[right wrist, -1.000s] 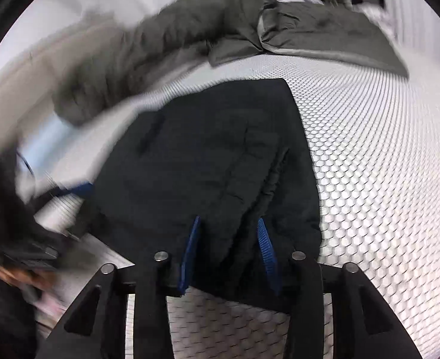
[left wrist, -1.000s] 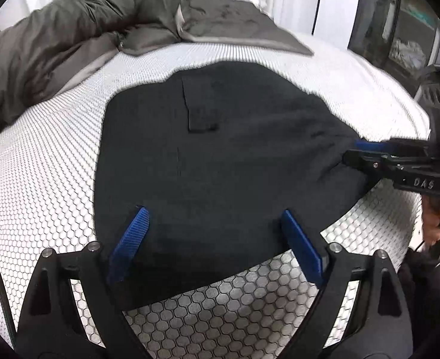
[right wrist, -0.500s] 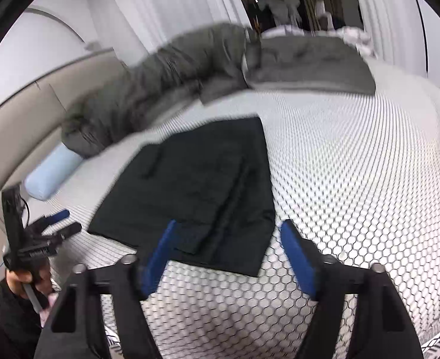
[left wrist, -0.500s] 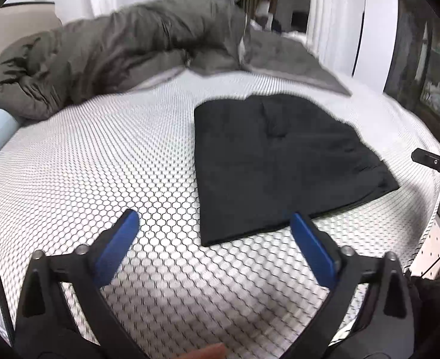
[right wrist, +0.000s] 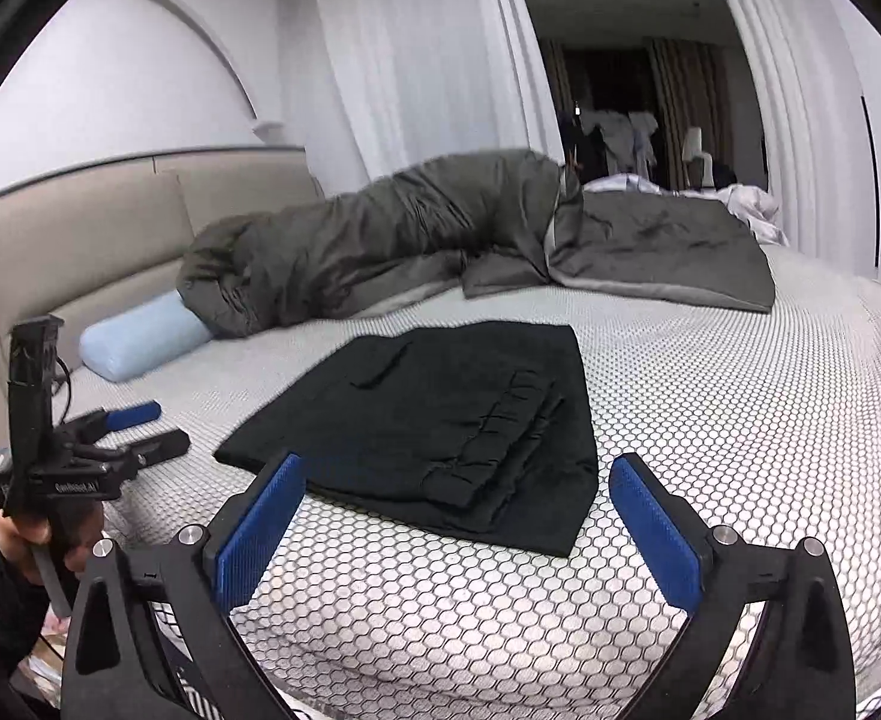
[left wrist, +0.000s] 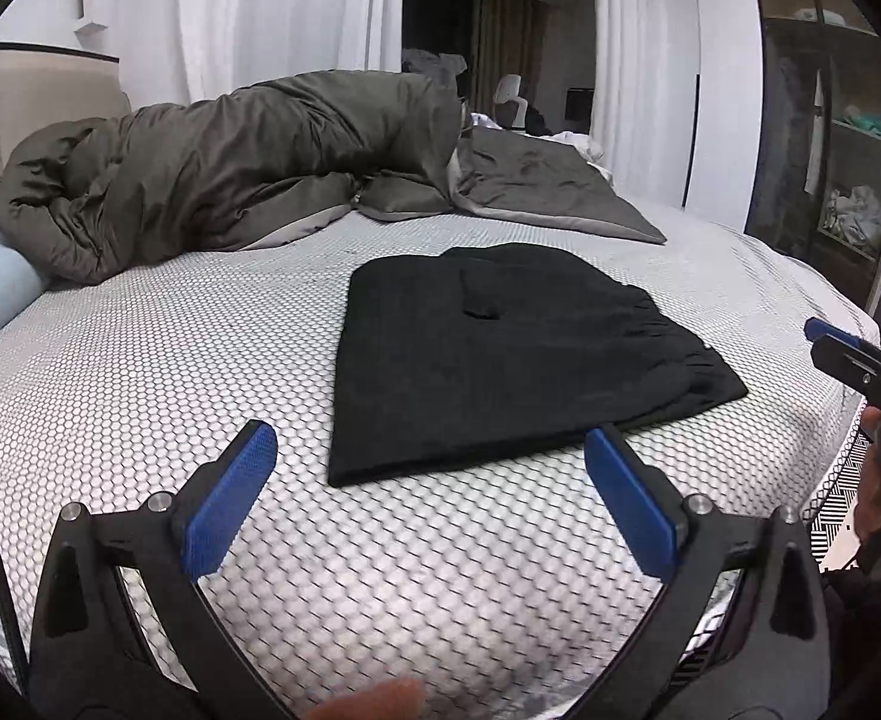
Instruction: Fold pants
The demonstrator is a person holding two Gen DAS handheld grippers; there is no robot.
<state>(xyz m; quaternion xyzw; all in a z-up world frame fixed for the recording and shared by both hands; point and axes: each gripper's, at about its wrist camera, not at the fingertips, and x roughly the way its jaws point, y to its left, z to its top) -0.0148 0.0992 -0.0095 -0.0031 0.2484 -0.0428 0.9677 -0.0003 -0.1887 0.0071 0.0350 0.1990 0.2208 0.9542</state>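
Note:
The black pants lie folded into a flat rectangle on the bed, also in the right wrist view, with stacked layers at their near edge. My left gripper is open and empty, held above the mattress just short of the pants' near edge. My right gripper is open and empty, held back from the pants' corner. The right gripper shows at the right edge of the left wrist view; the left gripper shows at the left of the right wrist view.
The bed has a white sheet with a hexagon pattern. A bunched grey duvet lies across the far side. A light blue bolster sits by the beige headboard. Shelves stand at the right.
Both grippers have let go of the pants, opened, and pulled back and up from the bed. The pants now lie folded and untouched.

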